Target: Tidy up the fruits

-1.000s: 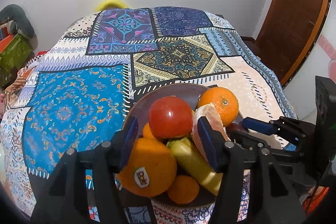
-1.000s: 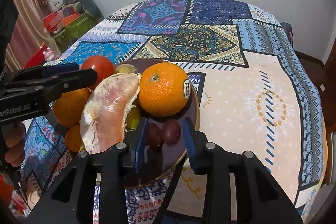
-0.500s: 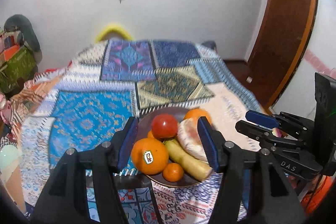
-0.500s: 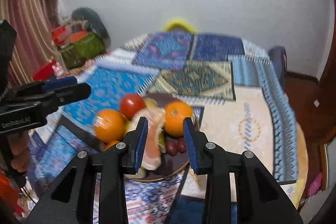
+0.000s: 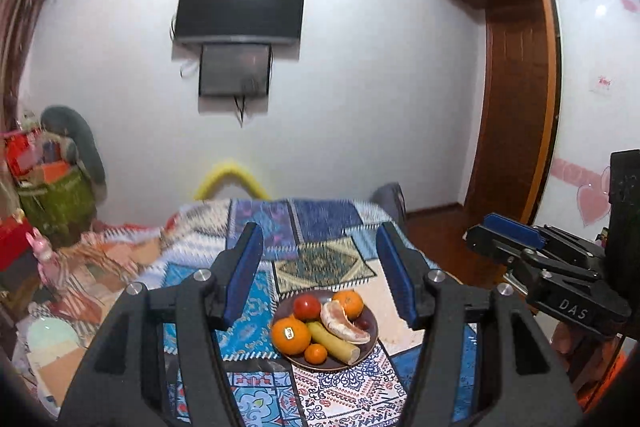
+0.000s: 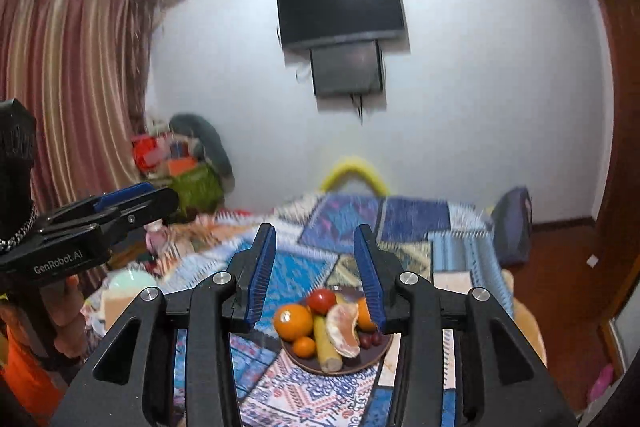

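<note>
A dark round plate sits on the patchwork-covered bed. It holds a stickered orange, a red tomato, a second orange, a peeled pomelo segment, a banana, a small tangerine and dark grapes. My left gripper is open and empty, well above and back from the plate. My right gripper is open and empty, likewise raised.
The patchwork bedspread covers the bed. A TV hangs on the far wall. Clutter and a green bag stand at the left. A wooden door is at the right. A striped curtain hangs at the left.
Both grippers have pulled up and back from the plate, so the fruit looks much smaller and the room wall is in view. Both stay open and empty.
</note>
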A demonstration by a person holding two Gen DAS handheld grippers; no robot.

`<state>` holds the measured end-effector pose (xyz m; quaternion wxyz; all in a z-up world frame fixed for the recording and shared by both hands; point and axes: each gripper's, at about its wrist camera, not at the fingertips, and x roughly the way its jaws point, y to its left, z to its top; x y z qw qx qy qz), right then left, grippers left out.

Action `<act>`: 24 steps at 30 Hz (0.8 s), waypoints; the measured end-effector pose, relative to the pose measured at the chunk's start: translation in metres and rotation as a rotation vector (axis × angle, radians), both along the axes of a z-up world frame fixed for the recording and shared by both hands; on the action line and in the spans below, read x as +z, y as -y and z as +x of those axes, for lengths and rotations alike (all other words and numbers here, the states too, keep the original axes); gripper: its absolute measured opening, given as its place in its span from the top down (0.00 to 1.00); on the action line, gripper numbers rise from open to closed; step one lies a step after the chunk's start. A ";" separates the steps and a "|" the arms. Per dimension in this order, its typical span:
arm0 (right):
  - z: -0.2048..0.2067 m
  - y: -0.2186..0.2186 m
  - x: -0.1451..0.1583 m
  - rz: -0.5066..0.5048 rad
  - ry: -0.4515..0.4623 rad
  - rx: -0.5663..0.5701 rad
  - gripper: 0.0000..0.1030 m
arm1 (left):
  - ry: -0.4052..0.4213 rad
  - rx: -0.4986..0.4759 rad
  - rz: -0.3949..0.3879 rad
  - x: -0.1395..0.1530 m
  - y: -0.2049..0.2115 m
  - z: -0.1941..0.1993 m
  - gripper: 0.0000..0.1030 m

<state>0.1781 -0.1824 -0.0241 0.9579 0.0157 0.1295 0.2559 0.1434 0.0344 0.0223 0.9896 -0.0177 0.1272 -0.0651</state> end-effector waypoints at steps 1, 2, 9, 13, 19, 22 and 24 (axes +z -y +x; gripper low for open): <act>-0.011 0.001 0.005 0.011 0.018 -0.004 0.63 | 0.015 0.002 0.004 0.004 0.001 -0.009 0.41; -0.018 0.002 0.008 0.018 0.027 -0.004 0.61 | 0.026 0.006 0.008 0.006 0.001 -0.017 0.39; -0.056 0.006 0.020 0.043 0.097 -0.032 0.46 | 0.111 0.047 0.043 0.015 0.007 -0.064 0.16; -0.068 0.004 0.021 0.040 0.132 -0.054 0.35 | 0.138 0.061 0.045 0.017 0.007 -0.077 0.05; -0.077 0.001 0.023 0.022 0.173 -0.100 0.16 | 0.155 0.064 0.034 0.019 0.009 -0.088 0.01; -0.081 0.002 0.023 0.029 0.184 -0.119 0.03 | 0.158 0.063 0.034 0.017 0.010 -0.089 0.00; -0.088 0.005 0.023 0.037 0.190 -0.131 0.01 | 0.157 0.065 0.037 0.016 0.011 -0.089 0.00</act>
